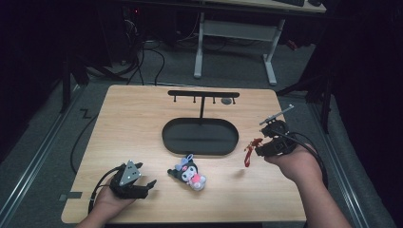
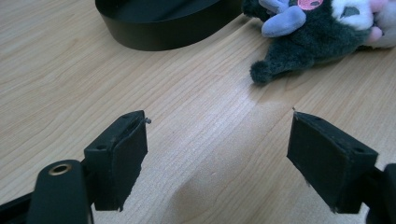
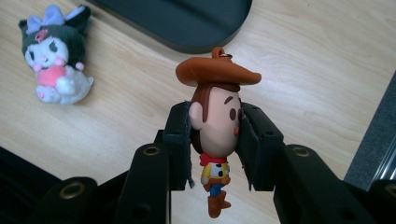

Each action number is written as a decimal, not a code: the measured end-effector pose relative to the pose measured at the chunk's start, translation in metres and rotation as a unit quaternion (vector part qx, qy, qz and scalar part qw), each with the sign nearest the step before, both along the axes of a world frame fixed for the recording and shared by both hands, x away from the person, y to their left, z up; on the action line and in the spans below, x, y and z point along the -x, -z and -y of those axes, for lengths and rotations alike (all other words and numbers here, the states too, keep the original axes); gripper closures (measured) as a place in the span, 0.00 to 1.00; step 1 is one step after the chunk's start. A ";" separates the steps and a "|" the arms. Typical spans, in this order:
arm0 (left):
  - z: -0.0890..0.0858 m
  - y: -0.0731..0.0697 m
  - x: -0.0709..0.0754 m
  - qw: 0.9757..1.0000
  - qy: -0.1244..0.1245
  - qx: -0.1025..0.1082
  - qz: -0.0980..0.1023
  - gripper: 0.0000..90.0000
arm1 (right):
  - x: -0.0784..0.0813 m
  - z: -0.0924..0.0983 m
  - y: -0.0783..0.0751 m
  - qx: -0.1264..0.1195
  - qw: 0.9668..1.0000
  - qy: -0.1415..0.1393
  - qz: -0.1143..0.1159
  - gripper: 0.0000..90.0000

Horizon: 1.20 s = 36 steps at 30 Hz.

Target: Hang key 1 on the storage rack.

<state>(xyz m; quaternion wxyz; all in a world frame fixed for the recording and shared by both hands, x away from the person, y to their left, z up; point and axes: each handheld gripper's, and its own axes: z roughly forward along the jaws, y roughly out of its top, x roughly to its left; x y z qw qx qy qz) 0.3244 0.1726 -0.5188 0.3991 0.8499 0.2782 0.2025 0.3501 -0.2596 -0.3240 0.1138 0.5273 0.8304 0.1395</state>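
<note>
My right gripper (image 3: 215,130) is shut on a small cowboy figure keychain (image 3: 215,126), its pads pressing both sides of the head, brown hat and metal ring upward. In the high view the cowboy figure (image 1: 250,151) hangs from the right gripper (image 1: 260,148) above the table's right side. A dark plush toy (image 1: 188,173) with a lilac bow and pink-white front lies on the table near the front middle; the plush toy (image 3: 53,56) also lies at upper left in the right gripper view. My left gripper (image 2: 217,158) rests open on the wood, the plush toy (image 2: 317,32) ahead to its right; the left gripper (image 1: 151,185) sits at the front left.
A black oval tray (image 1: 168,135) with a hook stand (image 1: 203,95) rising from its back sits mid-table. The wooden table (image 1: 133,114) ends near both hands. Beyond it stand a white desk frame (image 1: 271,61) and floor cables (image 1: 142,61).
</note>
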 end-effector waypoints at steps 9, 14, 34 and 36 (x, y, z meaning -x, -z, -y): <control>-0.002 0.001 0.002 1.000 -0.002 0.001 -0.001 0.23 | -0.017 -0.008 -0.007 -0.003 1.000 -0.004 0.007 0.74; -0.004 0.000 0.001 1.000 -0.001 0.002 -0.002 0.23 | -0.026 -0.013 -0.005 0.000 1.000 -0.007 0.004 0.74; -0.004 -0.002 -0.001 1.000 0.005 0.011 -0.001 0.23 | -0.070 -0.022 -0.021 -0.014 1.000 0.013 0.016 0.74; -0.003 -0.002 -0.001 1.000 0.005 0.012 -0.001 0.23 | -0.075 -0.023 -0.022 -0.013 1.000 0.014 0.018 0.74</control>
